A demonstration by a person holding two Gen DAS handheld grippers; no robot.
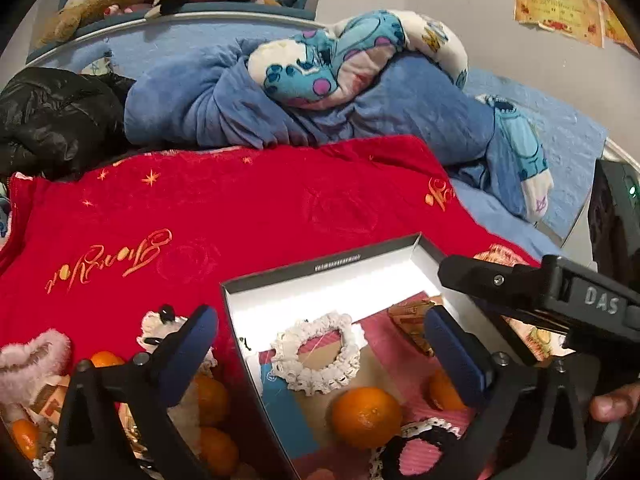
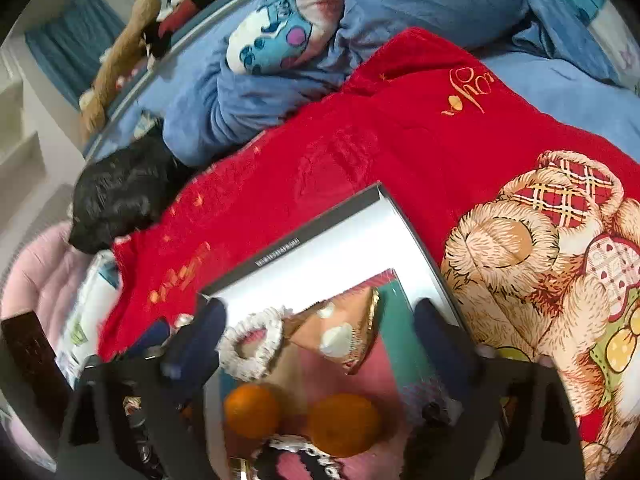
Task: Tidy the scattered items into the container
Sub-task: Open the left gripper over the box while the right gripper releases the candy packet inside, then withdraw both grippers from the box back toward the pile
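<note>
An open grey box point(image 1: 320, 268) with a white inside sits on the red blanket point(image 1: 240, 208). In it lie a white lace scrunchie point(image 1: 316, 354), an orange point(image 1: 366, 416), a second orange point(image 1: 444, 390), a black scrunchie point(image 1: 424, 444) and a brown wrapped packet point(image 1: 412, 324). My left gripper point(image 1: 320, 320) is open, one finger outside the box's left wall and one inside. My right gripper point(image 2: 320, 316) is open above the box point(image 2: 320, 248). The packet point(image 2: 340, 328) lies loose between its fingers, beside the white scrunchie point(image 2: 252, 344) and two oranges point(image 2: 252, 410).
Left of the box lie more oranges point(image 1: 212, 398), a pink fluffy scrunchie point(image 1: 32, 360) and a white scrunchie with black trim point(image 1: 164, 324). Behind the blanket are a rumpled blue duvet point(image 1: 224, 108), a black jacket point(image 1: 56, 116) and soft toys. A finger of the other gripper point(image 1: 480, 280) crosses the box's right edge.
</note>
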